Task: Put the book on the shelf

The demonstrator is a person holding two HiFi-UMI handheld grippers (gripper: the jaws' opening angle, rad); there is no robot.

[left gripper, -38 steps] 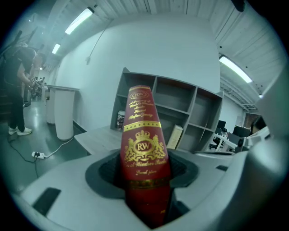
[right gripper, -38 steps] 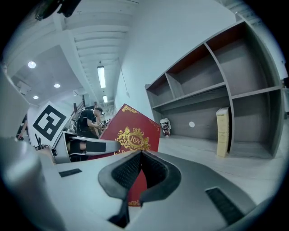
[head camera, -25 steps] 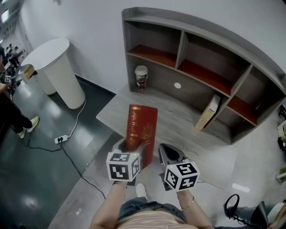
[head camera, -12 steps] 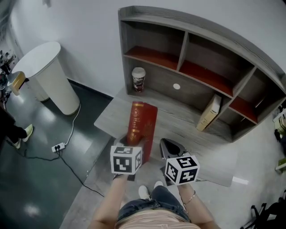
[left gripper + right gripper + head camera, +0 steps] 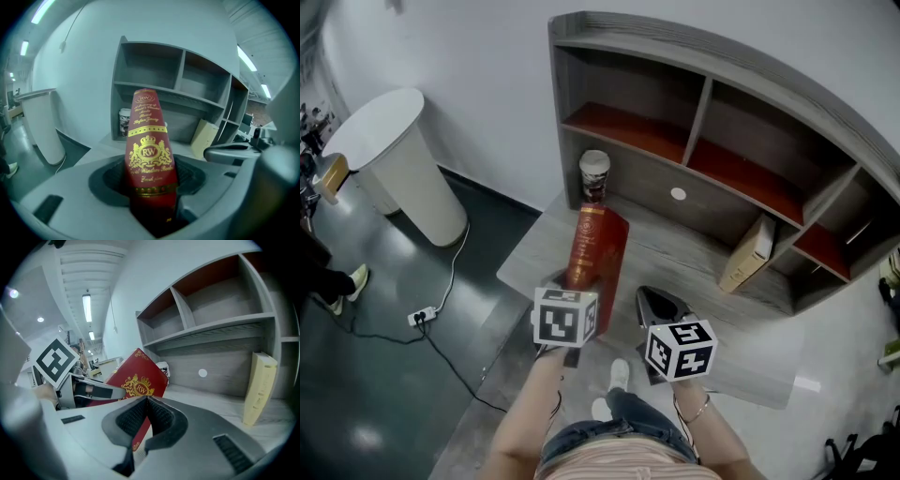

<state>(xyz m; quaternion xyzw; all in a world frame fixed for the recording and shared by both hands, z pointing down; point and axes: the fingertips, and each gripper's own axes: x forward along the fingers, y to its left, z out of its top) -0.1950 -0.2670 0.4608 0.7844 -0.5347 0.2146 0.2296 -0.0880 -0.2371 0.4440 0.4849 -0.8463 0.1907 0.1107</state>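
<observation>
Both forearms (image 5: 530,412) reach forward, side by side — left gripper (image 5: 577,286) clamps a red book (image 5: 595,246) upright; right gripper (image 5: 654,305) near it, jaws pressed together.

The red book (image 5: 597,246) has a smooth, slightly glossy cover with gilt print, while the shelf (image 5: 637,183) and counter (image 5: 675,251) seem matt grey wood-grain.

The head view looks steeply down from above onto the grey wooden worktop (image 5: 675,253) and the grey wooden shelf unit with red-brown boards (image 5: 675,37). Cameras on the left tool (image 5: 149,201) and right tool (image 5: 146,401) sit low, close behind their jaws, facing that shelf unit; both catch the red gold-printed book (image 5: 147,154) and the leaning cream book (image 5: 259,385).
</observation>
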